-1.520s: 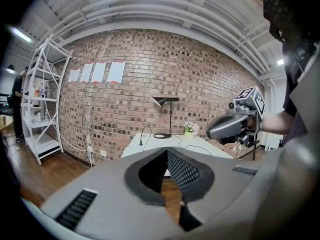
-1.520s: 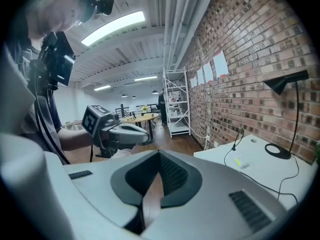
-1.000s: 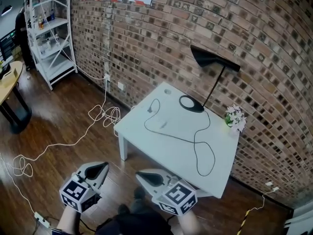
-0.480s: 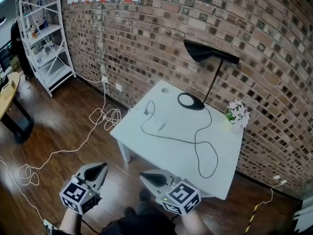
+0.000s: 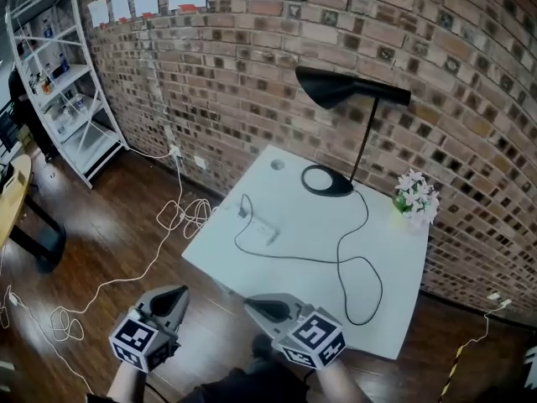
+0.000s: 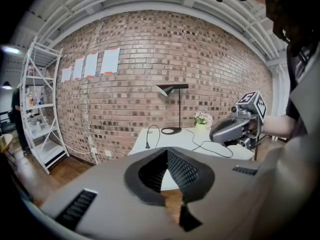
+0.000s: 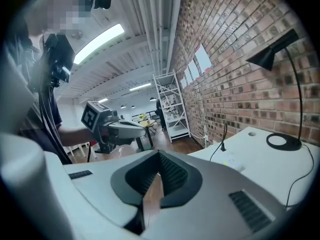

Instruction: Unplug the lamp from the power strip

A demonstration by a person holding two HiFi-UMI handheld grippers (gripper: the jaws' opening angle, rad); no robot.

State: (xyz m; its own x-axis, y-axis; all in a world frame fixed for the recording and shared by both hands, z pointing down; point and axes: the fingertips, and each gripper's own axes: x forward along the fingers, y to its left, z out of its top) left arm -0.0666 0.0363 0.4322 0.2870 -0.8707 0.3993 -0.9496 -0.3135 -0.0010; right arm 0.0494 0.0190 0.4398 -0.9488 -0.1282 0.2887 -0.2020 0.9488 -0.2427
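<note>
Head view: potted white flowers (image 5: 417,194) share the table (image 5: 394,263) with the lamp (image 5: 336,86).

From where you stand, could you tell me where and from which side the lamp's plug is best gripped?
Take the black plug by its body, not by the cord that arches up out of its top. It stands upright near the left edge of the table, so I would come in level from the near side, close the jaws across its sides, and likely pull straight up.

The black cone-shaded desk lamp (image 5: 352,99) is standing upright at the white table's (image 5: 403,309) wall side, its black cord (image 5: 369,267) trailing to the flat white power strip (image 5: 265,232) lying near the left edge.
</note>
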